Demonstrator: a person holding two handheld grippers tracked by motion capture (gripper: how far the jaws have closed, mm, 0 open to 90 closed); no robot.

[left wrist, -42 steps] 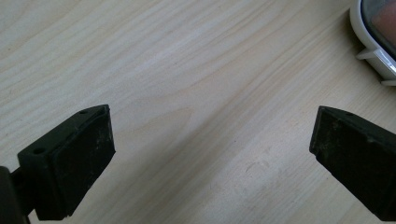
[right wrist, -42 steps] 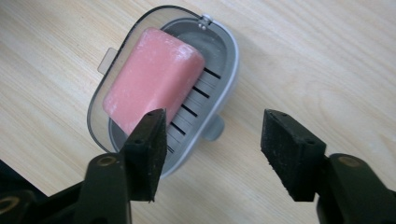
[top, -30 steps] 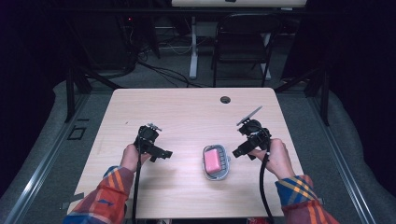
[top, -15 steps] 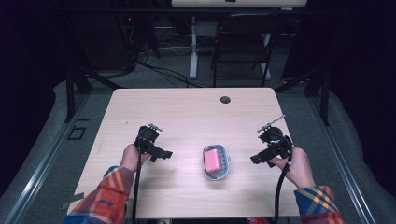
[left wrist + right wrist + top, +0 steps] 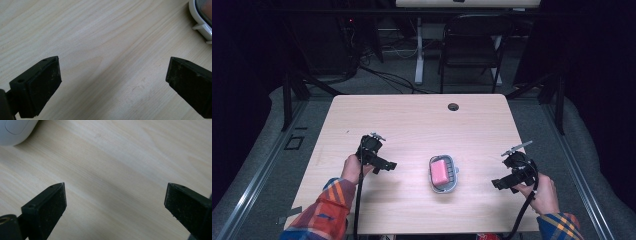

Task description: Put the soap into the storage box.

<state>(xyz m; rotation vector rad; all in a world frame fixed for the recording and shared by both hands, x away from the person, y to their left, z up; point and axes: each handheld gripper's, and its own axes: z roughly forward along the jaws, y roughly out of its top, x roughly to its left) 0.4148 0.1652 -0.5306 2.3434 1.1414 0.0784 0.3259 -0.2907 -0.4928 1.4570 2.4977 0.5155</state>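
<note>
Either side of the soap dish [image 5: 443,174], both grippers [image 5: 384,165] [image 5: 501,184] gape empty over bare table [image 5: 412,120].

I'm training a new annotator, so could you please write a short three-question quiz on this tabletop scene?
1. What colour is the soap in the dish?
2. True or false: the right gripper holds the dish.
3. The left gripper has its jaws: A) wide apart, B) shut, C) closed on the soap?

Key: 1. Pink. 2. False; its jaws have just been opening, with nothing between them. 3. A.
</note>
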